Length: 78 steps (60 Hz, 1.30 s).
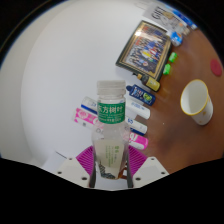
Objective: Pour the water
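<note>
A clear plastic water bottle with a white cap and a green label stands upright between my fingers. My gripper is shut on the bottle's lower body, and both magenta pads press its sides. A white paper cup stands on the brown table to the right, well beyond the fingers and apart from the bottle.
A white table surface lies to the left and a brown one to the right. Small packets lie behind the bottle. A framed picture and coloured packages sit farther back.
</note>
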Available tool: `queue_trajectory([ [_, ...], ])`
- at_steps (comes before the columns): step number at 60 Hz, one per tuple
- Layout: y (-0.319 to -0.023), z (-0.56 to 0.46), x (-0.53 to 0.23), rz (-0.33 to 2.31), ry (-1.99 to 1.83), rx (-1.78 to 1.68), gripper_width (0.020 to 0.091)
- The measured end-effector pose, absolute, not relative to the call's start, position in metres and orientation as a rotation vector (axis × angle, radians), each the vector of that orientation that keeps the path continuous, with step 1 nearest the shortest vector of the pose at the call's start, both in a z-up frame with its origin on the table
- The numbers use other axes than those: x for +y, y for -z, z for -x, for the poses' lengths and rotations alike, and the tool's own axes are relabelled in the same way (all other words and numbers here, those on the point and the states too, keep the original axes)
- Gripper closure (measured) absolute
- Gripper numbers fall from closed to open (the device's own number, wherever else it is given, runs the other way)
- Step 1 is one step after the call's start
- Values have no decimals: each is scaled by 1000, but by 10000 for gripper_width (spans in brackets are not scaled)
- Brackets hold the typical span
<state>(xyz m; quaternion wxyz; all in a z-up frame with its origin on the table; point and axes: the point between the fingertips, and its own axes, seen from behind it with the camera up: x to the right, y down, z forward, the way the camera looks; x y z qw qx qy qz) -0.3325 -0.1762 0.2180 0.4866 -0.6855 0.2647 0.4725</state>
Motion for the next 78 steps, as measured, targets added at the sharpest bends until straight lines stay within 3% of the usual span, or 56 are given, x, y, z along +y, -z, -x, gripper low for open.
queue_trajectory([
  [26, -207, 257, -137, 1147, -1847, 1377, 679],
  [39, -193, 259, -139, 1238, -1837, 1376, 679],
  [44, -193, 262, -143, 1384, -1739, 1260, 679],
  [55, -223, 235, -151, 1660, -1348, 834, 678],
  [67, -258, 129, -155, 1747, -717, 354, 680],
  [73, -248, 65, -154, 1773, -411, 189, 682],
  [78, -215, 10, -159, 1803, -196, 67, 680],
])
